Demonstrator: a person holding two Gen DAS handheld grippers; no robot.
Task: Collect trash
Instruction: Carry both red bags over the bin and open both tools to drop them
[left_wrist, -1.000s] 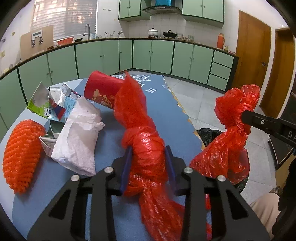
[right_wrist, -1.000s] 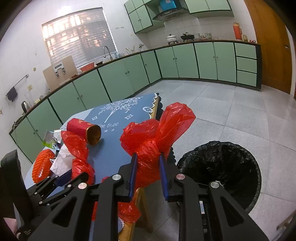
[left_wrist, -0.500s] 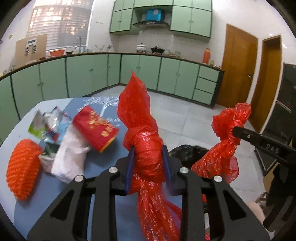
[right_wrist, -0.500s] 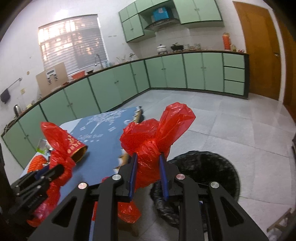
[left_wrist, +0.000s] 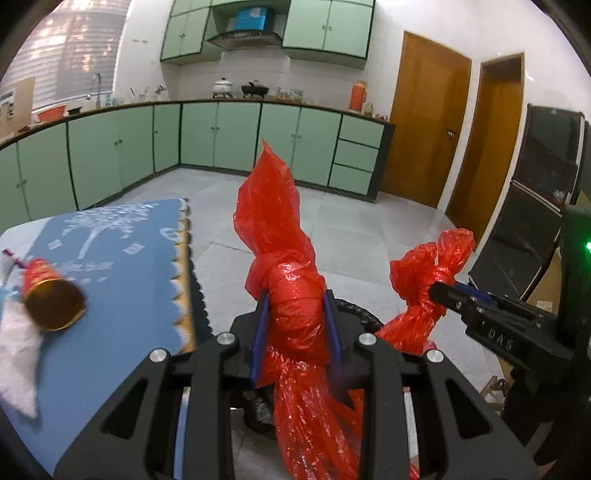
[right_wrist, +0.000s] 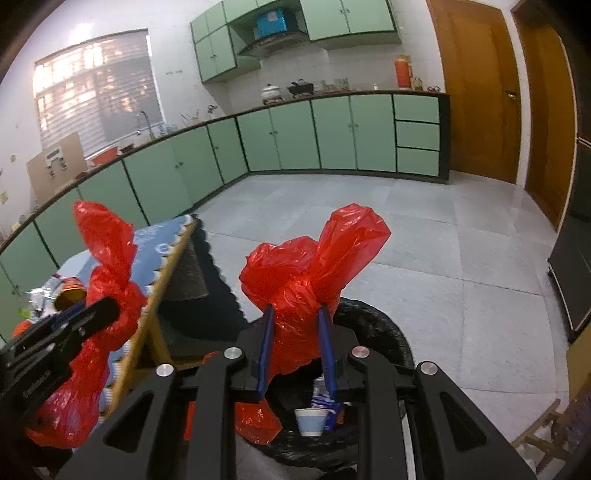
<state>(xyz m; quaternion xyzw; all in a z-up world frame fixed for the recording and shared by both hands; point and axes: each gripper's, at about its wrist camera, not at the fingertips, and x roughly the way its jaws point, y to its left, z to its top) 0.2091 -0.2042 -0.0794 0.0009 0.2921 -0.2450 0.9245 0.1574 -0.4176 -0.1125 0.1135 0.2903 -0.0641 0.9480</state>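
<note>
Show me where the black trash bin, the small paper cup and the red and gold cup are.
black trash bin (right_wrist: 380, 328): right wrist view, on its back rim.
small paper cup (right_wrist: 311, 421): right wrist view, on its side wall, inside the bin.
red and gold cup (left_wrist: 51, 304): left wrist view, on its open gold mouth.

Left tongs (left_wrist: 295, 325): both blue-padded fingers (left_wrist: 258, 339) are clamped on the knotted neck of a red plastic bag (left_wrist: 284, 258), pointing forward and downward, positioned just past the tabletop (left_wrist: 122, 295) edge on the bin (right_wrist: 376, 332) side. Right tongs (right_wrist: 293, 339): fingers pressed against both sides of a second knot of the red plastic bag, angled downward directly above the bin. The two tongs are side by side, apart, at similar height.
</note>
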